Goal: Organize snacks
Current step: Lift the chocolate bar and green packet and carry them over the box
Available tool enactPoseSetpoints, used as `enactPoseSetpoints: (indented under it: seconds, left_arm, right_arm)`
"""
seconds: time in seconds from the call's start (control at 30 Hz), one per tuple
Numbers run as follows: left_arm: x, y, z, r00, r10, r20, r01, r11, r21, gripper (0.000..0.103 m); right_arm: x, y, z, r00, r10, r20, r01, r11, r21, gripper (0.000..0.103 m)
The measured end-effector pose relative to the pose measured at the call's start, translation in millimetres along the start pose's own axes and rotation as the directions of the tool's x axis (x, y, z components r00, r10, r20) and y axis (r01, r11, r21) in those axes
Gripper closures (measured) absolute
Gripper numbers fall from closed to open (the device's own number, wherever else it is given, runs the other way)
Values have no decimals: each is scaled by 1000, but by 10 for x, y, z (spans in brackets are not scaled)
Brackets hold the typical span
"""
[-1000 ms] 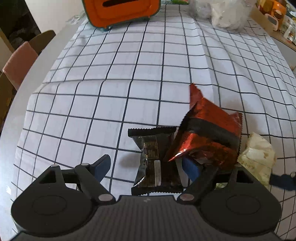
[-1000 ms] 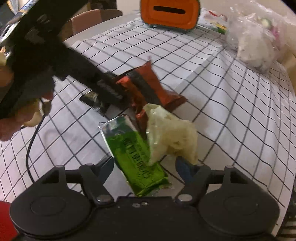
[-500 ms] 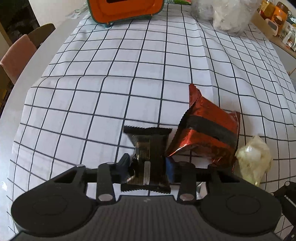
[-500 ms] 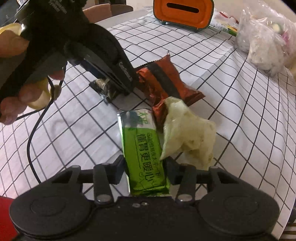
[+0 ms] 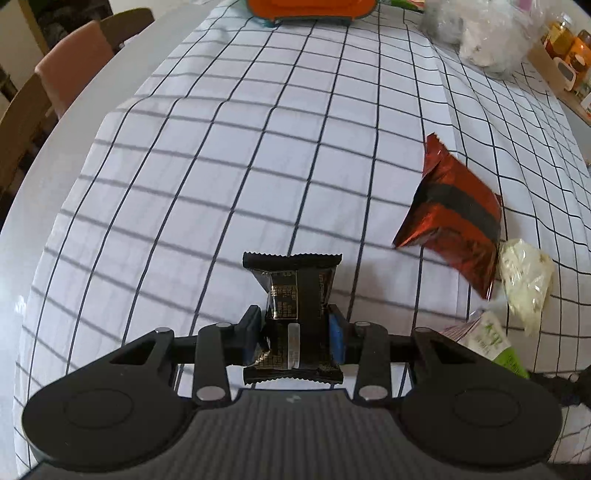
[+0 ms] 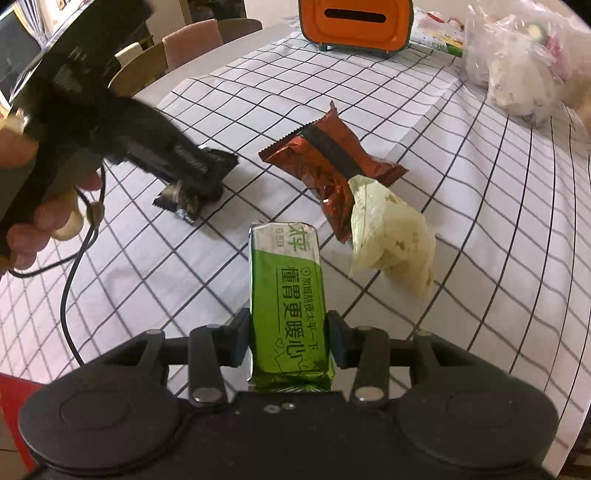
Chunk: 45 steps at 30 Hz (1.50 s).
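My left gripper [image 5: 295, 336] is shut on a black snack packet [image 5: 295, 291] with gold print, held just above the checked cloth. In the right wrist view the same gripper [image 6: 199, 173] grips that black packet [image 6: 177, 203], with a person's hand on its handle. My right gripper [image 6: 288, 339] is shut on a green and white snack bar [image 6: 288, 295] that points away from me. A red foil packet [image 6: 332, 158] with a black band and a pale yellow packet [image 6: 391, 240] lie on the cloth to the right of the bar.
An orange box [image 6: 354, 22] with a slot stands at the table's far edge. Clear plastic bags [image 6: 524, 62] of goods sit at the far right. Chairs [image 5: 74, 62] stand beyond the table's left edge. A black cable [image 6: 70, 295] hangs from the left gripper.
Both grippers went from wide open to shut, the left on the black packet, the right on the green bar. The left gripper then carried its packet leftward, away from the red packet.
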<state>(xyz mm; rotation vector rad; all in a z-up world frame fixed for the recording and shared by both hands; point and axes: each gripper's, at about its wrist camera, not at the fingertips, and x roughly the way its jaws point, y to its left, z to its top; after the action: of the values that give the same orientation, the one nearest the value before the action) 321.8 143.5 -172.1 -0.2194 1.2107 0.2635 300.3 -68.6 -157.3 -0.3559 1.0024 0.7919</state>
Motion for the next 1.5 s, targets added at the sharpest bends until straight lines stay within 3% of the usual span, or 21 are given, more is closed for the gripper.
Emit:
enactPoseSetpoints:
  seconds: [0.53, 0.8, 0.93, 1.17, 1.27, 1.5]
  left_arm:
    - [-252, 504, -308, 997, -69, 32, 72, 991, -117, 67]
    - [-748, 555, -371, 985, -129, 112, 137, 988, -72, 71]
    - [-811, 532, -389, 987, -117, 111, 121, 992, -33, 71]
    - [-558, 502, -389, 995, -90, 31, 90, 996, 9, 69]
    - [-428, 469, -380, 998, -59, 17, 59, 998, 30, 60]
    - [-194, 286, -359, 1000, 3, -3, -2, 993, 116, 60]
  right_arm:
    - [-613, -11, 73, 991, -82, 108, 81, 997, 11, 62]
    - [-1000, 126, 87, 982, -82, 170, 79, 997, 21, 62]
    - [-1167, 239, 18, 980, -79, 184, 75, 997, 33, 62]
    - [-1431, 346, -218, 978, -37, 208, 15, 994, 106, 61]
    - [-1424, 367, -261, 978, -25, 208, -1, 993, 122, 61]
    - [-1237, 337, -257, 983, -7, 184, -19, 991, 136, 61]
